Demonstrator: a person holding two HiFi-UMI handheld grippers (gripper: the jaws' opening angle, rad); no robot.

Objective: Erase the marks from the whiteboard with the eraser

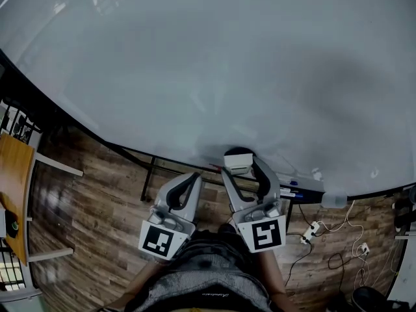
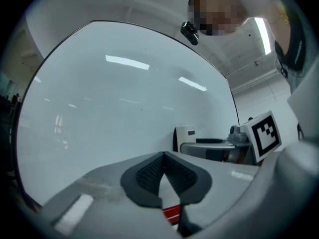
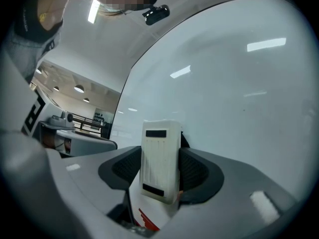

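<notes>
The whiteboard [image 1: 214, 64] fills the upper part of the head view, with only a few tiny specks near its top left. My right gripper [image 1: 240, 166] is shut on the white eraser [image 1: 238, 162], holding it just in front of the board's lower edge. In the right gripper view the eraser [image 3: 160, 159] stands upright between the pads, board [image 3: 239, 93] behind it. My left gripper [image 1: 194, 177] is shut with nothing in it, beside the right one and below the board. The left gripper view shows its pads [image 2: 149, 173] meeting, the board [image 2: 119, 98] ahead, the eraser [image 2: 185, 136] at right.
A marker tray [image 1: 296, 188] with pens runs under the board at right. A black stand leg [image 1: 148, 177] drops to the wood floor. A wooden table [image 1: 13, 194] stands at left. Cables and a power strip [image 1: 311, 229] lie on the floor at right.
</notes>
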